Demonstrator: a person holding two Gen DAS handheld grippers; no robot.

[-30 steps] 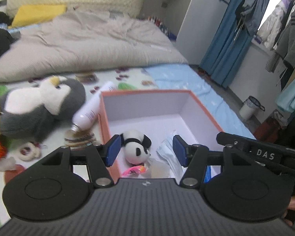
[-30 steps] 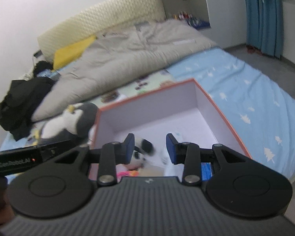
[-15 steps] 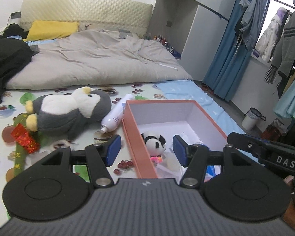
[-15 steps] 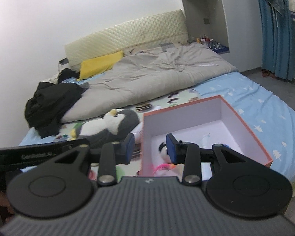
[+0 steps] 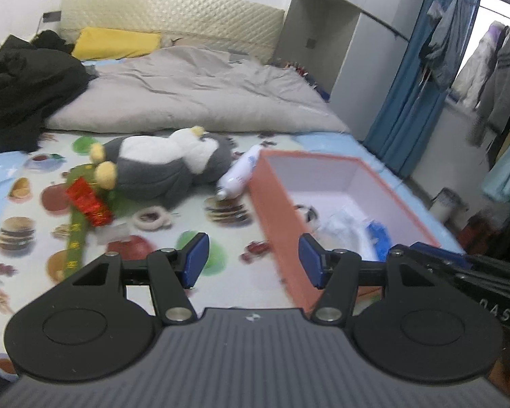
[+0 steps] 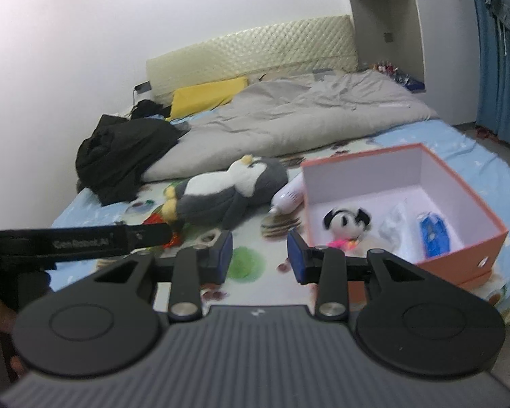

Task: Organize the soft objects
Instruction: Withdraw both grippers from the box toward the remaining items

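Observation:
A grey and white plush penguin (image 5: 166, 166) (image 6: 227, 187) lies on its side on the printed bed sheet, left of an orange box (image 5: 282, 210) (image 6: 459, 258). Inside the box sit a small panda plush (image 6: 345, 222) (image 5: 306, 212), a clear plastic bag (image 6: 396, 224) and a blue packet (image 6: 431, 234). My left gripper (image 5: 253, 260) hangs open over the sheet near the box's front corner, nothing between its blue pads. My right gripper (image 6: 260, 256) also stands open and empty, short of the box and penguin.
A white bottle (image 5: 239, 176) lies between penguin and box. A red packet (image 5: 88, 202), a green strip (image 5: 74, 238) and a small ring (image 5: 149, 217) lie left of them. Behind are a grey duvet (image 5: 193, 95), black clothes (image 5: 23, 81) and a yellow pillow (image 5: 115, 42).
Both grippers have pulled back from over the box, so the box and penguin look smaller and farther. The left view has swung left, showing more sheet. Jaw gaps are unchanged.

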